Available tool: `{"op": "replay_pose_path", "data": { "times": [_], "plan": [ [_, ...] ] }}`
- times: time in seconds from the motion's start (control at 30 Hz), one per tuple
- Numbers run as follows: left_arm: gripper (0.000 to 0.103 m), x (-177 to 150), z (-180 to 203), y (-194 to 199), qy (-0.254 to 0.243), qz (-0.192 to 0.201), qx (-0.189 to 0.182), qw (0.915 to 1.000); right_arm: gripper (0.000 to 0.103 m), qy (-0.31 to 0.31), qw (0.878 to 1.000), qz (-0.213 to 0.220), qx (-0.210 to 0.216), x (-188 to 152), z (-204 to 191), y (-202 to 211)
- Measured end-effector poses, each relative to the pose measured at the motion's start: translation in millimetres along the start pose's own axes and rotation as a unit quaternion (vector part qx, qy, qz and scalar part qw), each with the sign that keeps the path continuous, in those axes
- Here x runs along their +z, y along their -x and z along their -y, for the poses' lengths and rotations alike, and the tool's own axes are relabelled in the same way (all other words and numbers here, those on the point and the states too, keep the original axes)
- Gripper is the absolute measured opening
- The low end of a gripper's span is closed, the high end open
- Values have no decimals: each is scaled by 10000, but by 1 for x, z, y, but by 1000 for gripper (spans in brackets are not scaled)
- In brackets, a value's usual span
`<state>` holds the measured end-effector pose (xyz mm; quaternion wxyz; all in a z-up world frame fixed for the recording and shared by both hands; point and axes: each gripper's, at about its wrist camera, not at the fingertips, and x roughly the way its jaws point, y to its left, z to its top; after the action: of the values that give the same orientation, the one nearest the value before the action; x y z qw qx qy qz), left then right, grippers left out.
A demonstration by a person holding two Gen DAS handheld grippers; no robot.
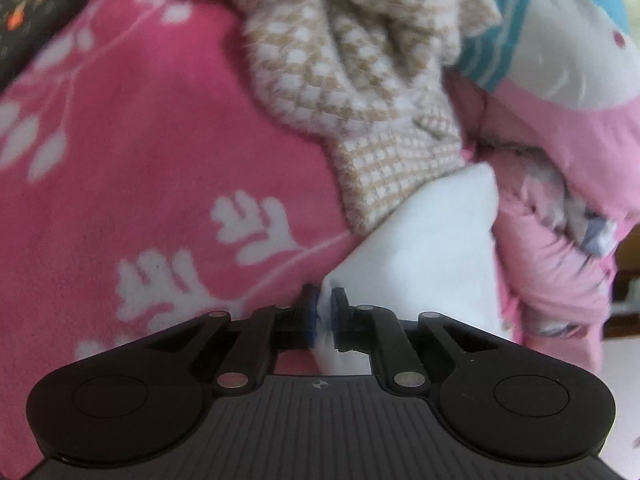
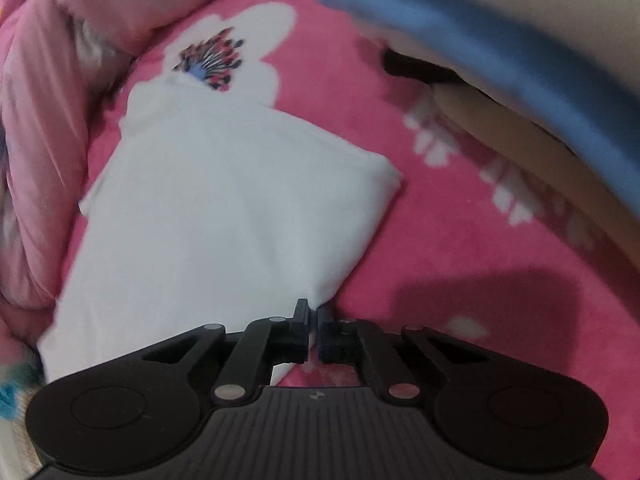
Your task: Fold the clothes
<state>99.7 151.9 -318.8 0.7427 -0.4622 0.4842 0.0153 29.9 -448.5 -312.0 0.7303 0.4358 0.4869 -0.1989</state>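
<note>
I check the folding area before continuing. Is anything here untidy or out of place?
Yes. A beige checked knit lies crumpled, unfolded, on the pink blanket, its end overlapping the white garment both claws pinch.

Folded garment on the blanket, quilt at its left edge.

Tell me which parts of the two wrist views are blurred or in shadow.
Left wrist: checked knit and pink quilt soft; left gripper sharp. Right wrist: blue-edged object smeared; dark shadow on the pink blanket; white garment fairly clear.
</note>
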Motion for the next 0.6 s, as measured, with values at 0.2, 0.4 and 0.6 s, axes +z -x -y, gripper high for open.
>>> {"op": "replay_pose_path", "data": {
  "times": [0.2,0.4,0.6],
  "plan": [
    [27,-4,32,35,-1245,395,547,9899,14,1555,9853,241,-664,-5,-27,49],
    [28,-42,92,45,-3411,788,467,9355,14,4728,8781,675,285,-64,-135,52],
    [28,-77,89,-11,-4392,168,946,8932,12,5665,8206,657,379,-89,-194,-33]
  ]
}}
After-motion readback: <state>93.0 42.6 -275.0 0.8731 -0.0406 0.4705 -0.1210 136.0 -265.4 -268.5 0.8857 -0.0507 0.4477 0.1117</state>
